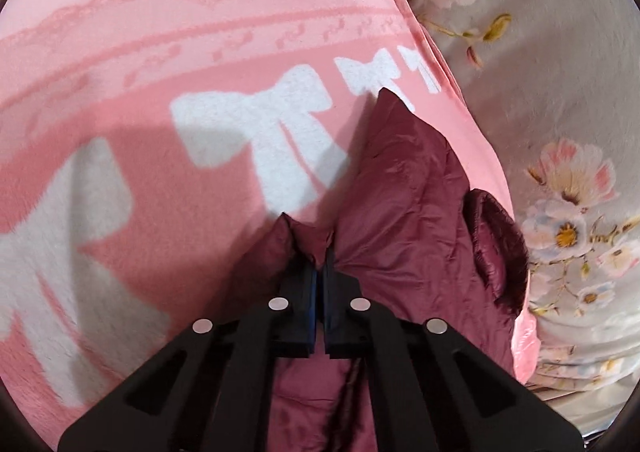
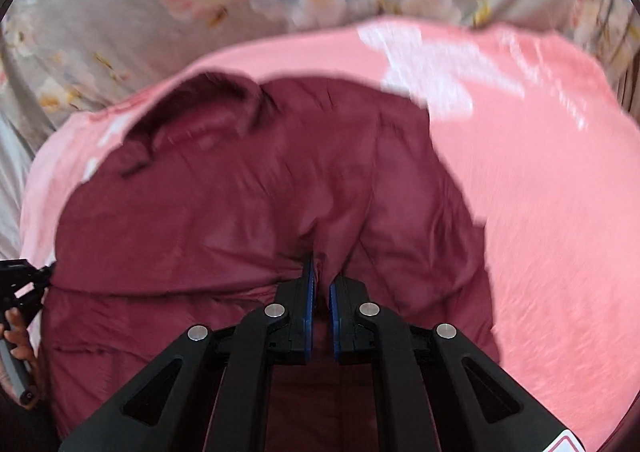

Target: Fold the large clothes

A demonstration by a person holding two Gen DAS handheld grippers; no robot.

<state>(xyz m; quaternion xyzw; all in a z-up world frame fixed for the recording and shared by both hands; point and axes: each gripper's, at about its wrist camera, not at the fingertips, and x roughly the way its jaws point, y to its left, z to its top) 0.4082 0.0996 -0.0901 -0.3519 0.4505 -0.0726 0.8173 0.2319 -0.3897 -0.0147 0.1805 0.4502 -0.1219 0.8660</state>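
A maroon puffer jacket lies on a pink blanket with white bows. In the left wrist view my left gripper is shut on a pinched fold of the jacket's edge; a ribbed cuff lies to the right. In the right wrist view the jacket spreads across the pink blanket, and my right gripper is shut on a fold of its fabric. The left gripper and the hand holding it show at the left edge of that view.
A grey floral bedsheet lies to the right of the blanket in the left wrist view and beyond it in the right wrist view. The right wrist view is motion-blurred.
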